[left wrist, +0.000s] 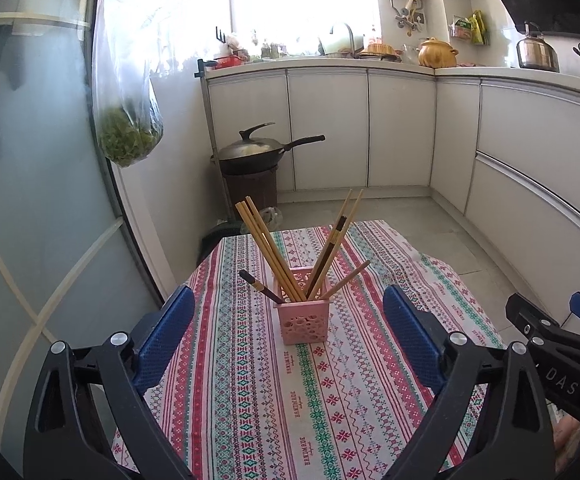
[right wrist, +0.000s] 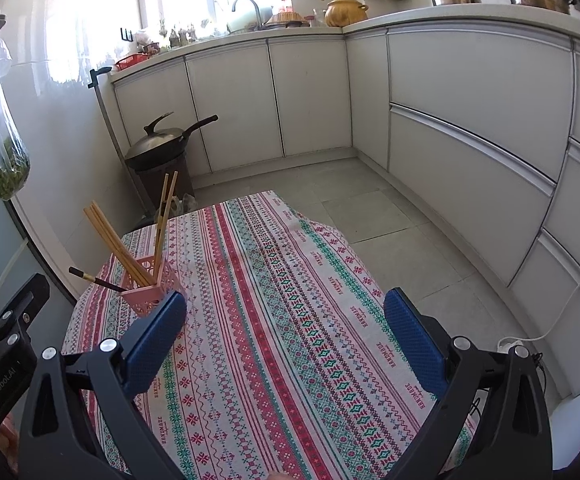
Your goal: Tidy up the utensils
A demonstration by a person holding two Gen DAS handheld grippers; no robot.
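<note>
Left wrist view: the pink perforated plastic holder (left wrist: 305, 320) stands on the tabletop (left wrist: 290, 400) with its striped patterned cloth, dead ahead at 12 o'clock. The tan bamboo chopsticks (left wrist: 263, 242) and dark-tipped chopsticks (left wrist: 258, 288) all sit in it, fanned toward 10 and 2 o'clock. The left gripper (left wrist: 290, 336) is released, holding nothing.

Right wrist view: the holder (right wrist: 151, 286) lies at 10 o'clock, just beyond the left finger. The right gripper (right wrist: 285, 340) is spread wide and empty over bare cloth. No loose utensils show on the cloth, so the sorting looks essentially done; at most the leaning sticks could be straightened.
</note>
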